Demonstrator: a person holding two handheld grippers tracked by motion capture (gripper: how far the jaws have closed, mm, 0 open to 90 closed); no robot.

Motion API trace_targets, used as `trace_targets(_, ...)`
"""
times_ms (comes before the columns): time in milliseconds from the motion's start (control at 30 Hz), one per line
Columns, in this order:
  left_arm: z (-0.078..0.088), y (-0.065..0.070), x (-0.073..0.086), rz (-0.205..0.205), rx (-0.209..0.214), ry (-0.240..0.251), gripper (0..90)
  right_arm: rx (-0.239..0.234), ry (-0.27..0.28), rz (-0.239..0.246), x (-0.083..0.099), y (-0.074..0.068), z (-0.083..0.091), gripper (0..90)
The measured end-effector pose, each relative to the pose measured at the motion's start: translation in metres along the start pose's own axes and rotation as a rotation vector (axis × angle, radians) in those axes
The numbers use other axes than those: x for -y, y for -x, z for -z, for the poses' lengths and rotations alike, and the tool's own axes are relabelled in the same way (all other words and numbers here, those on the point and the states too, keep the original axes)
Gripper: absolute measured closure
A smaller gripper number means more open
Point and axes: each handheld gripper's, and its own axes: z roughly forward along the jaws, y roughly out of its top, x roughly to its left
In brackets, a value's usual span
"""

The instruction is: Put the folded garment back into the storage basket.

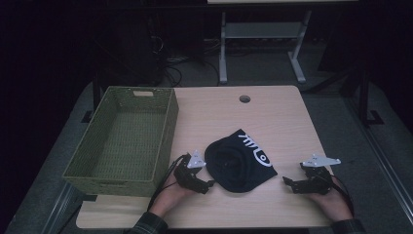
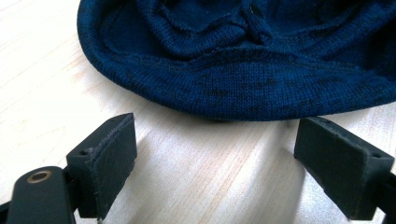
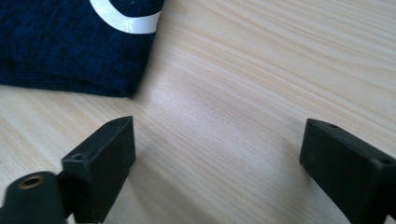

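Both pairs of jaws are standing spread and empty, the left gripper (image 1: pixel 210 185) nosing at the soft, light knit hat (image 1: pixel 237 163) lying mid-table, its ribbed rim at twelve o'clock looking pinchable, the right gripper (image 1: pixel 288 183) idling at the hat's four o'clock, the basket (image 1: pixel 168 127) waiting at nine.

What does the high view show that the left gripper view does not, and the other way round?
The high view takes in the green basket at the table's left, the white print on the dark blue hat, the right gripper apart from the hat with its jaws open, and the person's hands. The left gripper view gives the close detail: the knit ribbing of the hat's rim and the bare wood between the open jaws of the left gripper, which stop just short of the cloth. Both share the hat, the wooden table and the left gripper.
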Motion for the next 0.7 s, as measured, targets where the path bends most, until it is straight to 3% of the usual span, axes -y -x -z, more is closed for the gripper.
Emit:
trace_targets(367,0.008,0.006,-0.020,-0.030,0.014,-0.087,13.0,-0.001,-0.002,-0.004,0.000,0.000,0.000,9.5)
trace_targets(500,0.013,0.003,-0.031,-0.018,0.036,-0.094,13.3,-0.001,-0.003,-0.003,0.000,0.000,0.000,9.5)
trace_targets(700,0.017,0.003,-0.051,-0.041,0.056,-0.107,13.5,-0.002,-0.004,-0.003,0.000,0.000,0.000,9.4)
